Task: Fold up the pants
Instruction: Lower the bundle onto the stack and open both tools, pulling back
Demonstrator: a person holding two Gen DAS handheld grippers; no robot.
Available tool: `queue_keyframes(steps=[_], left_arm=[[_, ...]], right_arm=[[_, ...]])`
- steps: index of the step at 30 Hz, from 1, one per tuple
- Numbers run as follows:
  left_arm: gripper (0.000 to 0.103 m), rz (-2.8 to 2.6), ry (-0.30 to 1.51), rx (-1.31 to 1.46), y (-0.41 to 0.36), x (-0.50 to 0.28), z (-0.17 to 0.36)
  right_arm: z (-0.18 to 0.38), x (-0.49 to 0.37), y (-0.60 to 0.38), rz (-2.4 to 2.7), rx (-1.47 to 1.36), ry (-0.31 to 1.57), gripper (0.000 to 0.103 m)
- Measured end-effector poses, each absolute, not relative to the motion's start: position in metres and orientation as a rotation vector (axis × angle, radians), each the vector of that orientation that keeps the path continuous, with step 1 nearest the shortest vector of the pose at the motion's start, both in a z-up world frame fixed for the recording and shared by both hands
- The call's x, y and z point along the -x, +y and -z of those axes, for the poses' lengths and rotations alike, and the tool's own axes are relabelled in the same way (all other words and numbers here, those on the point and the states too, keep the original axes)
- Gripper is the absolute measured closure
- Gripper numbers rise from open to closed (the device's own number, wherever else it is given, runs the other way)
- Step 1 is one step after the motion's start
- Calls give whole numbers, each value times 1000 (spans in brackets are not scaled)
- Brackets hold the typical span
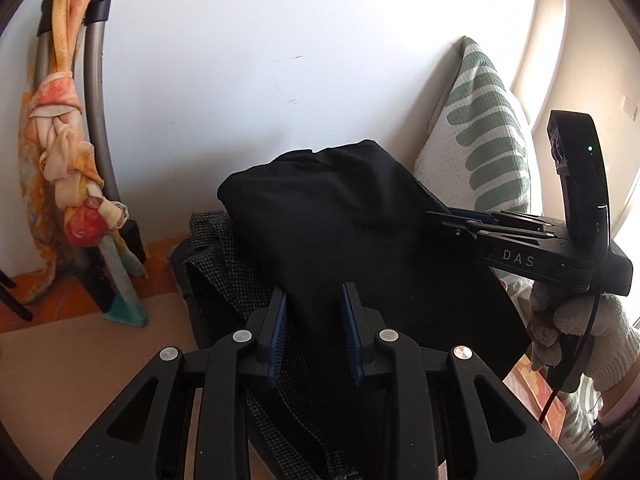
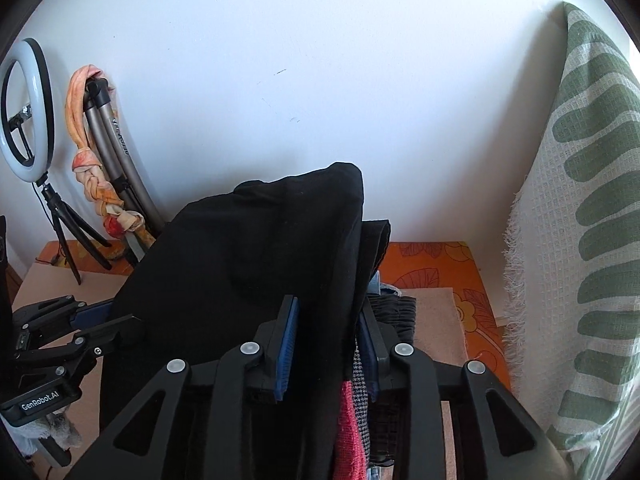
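Nearest the left wrist camera, the left gripper has its 2 blue-padded jaws a narrow way apart, with the folded black fabric pants running between them. Whether the pads actually press the cloth cannot be told from this view. In the right wrist view the right gripper stands with its jaws parted a little wider, and a black edge of the pants hangs through the gap against the right pad, while the left pad looks clear of it, so I read this grip as loose or released.

The pants lie as a rounded, folded bundle on top of a stack of other clothes: a grey-and-black checked woven garment directly beneath, plus red knit fabric and a gathered dark waistband seen lower down. The stack sits on a tan board laid over an orange flower-patterned cloth.

Further back stand a white-and-green leaf-patterned waffle-weave cushion, a knotted orange-and-pink scarf on a grey metal tube stand, a white ring light on a black tripod, and the white wall.

The risk, as I judge it: the bundle sits high and off-centre on an uneven stack, so withdrawing a jaw with cloth snagged on a pad could drag the fold open or tip the pants off.
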State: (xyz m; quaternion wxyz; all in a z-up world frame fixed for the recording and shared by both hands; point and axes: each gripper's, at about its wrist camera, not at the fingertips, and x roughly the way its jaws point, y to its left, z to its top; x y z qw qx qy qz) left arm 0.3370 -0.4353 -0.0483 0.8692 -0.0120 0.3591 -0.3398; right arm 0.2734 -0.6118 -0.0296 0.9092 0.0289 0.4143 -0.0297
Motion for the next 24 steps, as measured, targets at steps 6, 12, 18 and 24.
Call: queue_keyframes(steps=[6,12,18,24], left_arm=[[73,688,740,45,-419,-328,38],[53,692,714,45,-411,-305,19],[41,714,674,11,-396,-270,2],[26,701,616,-36,-376,-230,-14]], right_arm=[[21,-261,-611,122,-42,851,51],[4,-234,-594,162,-17,809,24],[-14,-194,-574,202,-18,756,0],[-27,-155,-551,235,-29,730,0]])
